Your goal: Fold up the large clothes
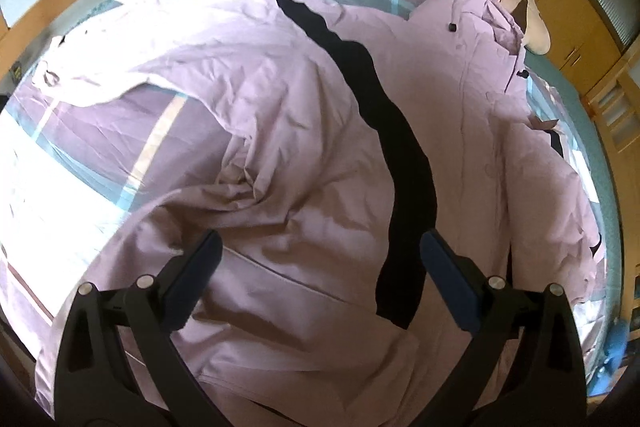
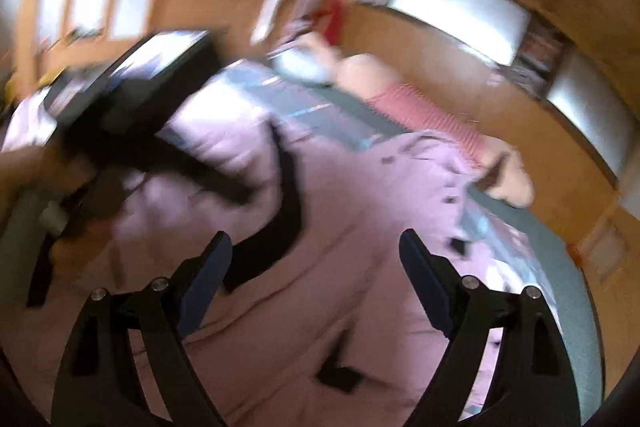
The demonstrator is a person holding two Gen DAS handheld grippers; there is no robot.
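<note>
A: Bedroom with wooden wardrobes; I've got a lilac padded coat spread across the plaid bedsheet.

B: Grip?

A: Left gripper and right gripper both gape wide, empty. It looks bulky, soft, slippery; I'd pinch the hem. Left view shows the black lining strip sharply; right view is blurred but catches the other gripper.

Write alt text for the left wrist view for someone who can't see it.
A lilac coat with a black front strip lies spread and crumpled over a plaid-covered bed. The left gripper hangs open above it, holding nothing.
</note>
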